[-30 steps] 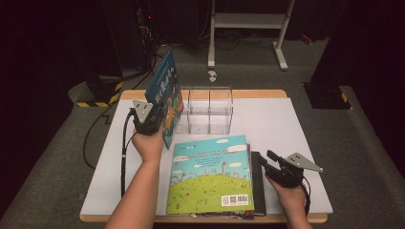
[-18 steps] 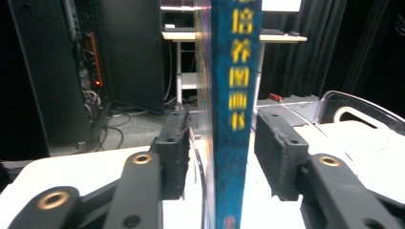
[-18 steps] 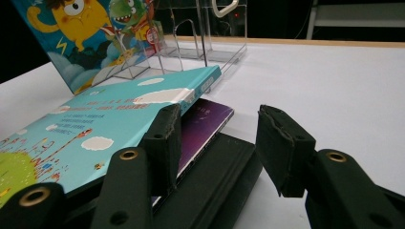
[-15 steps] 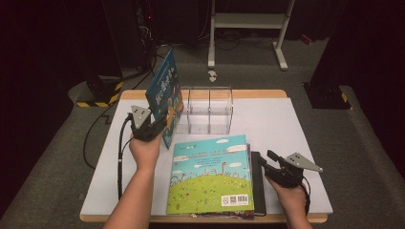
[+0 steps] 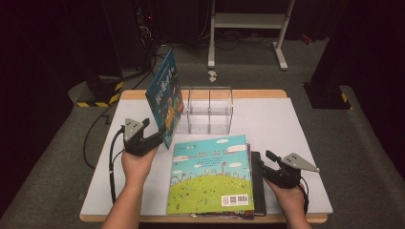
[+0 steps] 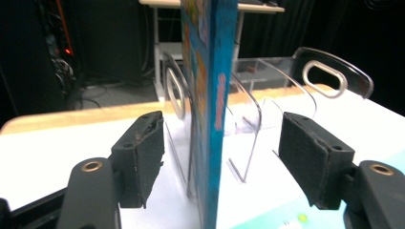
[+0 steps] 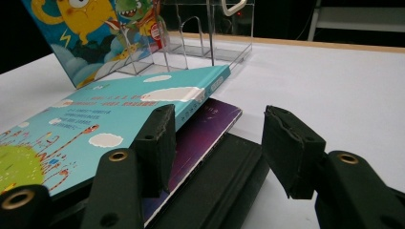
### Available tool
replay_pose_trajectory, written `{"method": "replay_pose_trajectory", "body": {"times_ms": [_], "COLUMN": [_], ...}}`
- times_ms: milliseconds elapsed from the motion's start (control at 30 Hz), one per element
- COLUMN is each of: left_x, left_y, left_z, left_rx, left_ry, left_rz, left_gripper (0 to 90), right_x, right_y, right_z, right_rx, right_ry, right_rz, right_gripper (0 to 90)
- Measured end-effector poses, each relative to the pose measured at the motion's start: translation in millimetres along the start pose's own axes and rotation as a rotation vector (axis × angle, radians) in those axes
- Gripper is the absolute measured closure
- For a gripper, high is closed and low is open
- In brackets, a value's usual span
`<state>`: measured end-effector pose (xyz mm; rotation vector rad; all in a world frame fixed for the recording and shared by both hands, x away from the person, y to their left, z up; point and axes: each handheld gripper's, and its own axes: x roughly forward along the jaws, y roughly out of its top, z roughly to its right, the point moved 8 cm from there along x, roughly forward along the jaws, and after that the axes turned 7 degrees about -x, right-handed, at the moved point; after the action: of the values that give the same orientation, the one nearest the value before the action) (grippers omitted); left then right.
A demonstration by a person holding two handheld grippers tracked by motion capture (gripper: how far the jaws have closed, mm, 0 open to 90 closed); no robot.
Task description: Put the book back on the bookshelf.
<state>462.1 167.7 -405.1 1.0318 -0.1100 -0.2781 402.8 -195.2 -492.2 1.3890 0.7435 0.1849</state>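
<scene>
A blue picture book (image 5: 165, 98) stands upright in the left slot of a clear acrylic rack (image 5: 210, 109). My left gripper (image 5: 160, 136) sits at the book's near edge. In the left gripper view its jaws have just been opening, and the book's spine (image 6: 217, 95) stands between the pads (image 6: 143, 157) without touching them. A flat stack lies at the table's front, topped by a sky-and-hill book (image 5: 212, 174) over a purple book (image 7: 200, 138) and a black one (image 5: 258, 176). My right gripper (image 5: 263, 161) rests at the stack's right side. Its jaws have just been opening, with nothing gripped.
The white table (image 5: 296, 143) has a wooden rim, and its right half is bare. The left gripper's black cable (image 5: 112, 162) loops off the left edge. A white metal stand (image 5: 248, 24) and a yellow-black striped base (image 5: 98, 95) sit on the dark floor behind.
My left gripper has let go of the upright book and drawn back toward the near side. The book stays standing in the rack. My right hand has kept its place.
</scene>
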Motion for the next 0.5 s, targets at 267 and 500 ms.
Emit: {"method": "replay_pose_trajectory", "body": {"times_ms": [267, 500], "left_x": [-14.9, -25.6], "left_y": [-23.9, -48.2], "left_z": [-3.8, -10.4], "left_rx": [-0.022, -0.043], "left_ry": [-0.034, -0.041], "left_rz": [-0.087, -0.153], "left_gripper": [30.4, 29.9], "right_x": [0.3, -0.4], "right_y": [0.4, 2.0], "right_z": [-2.3, -4.4], "right_rx": [-0.017, -0.031], "right_ry": [-0.015, -0.027], "right_rz": [-0.002, -0.002], "right_gripper": [41.3, 37.1]}}
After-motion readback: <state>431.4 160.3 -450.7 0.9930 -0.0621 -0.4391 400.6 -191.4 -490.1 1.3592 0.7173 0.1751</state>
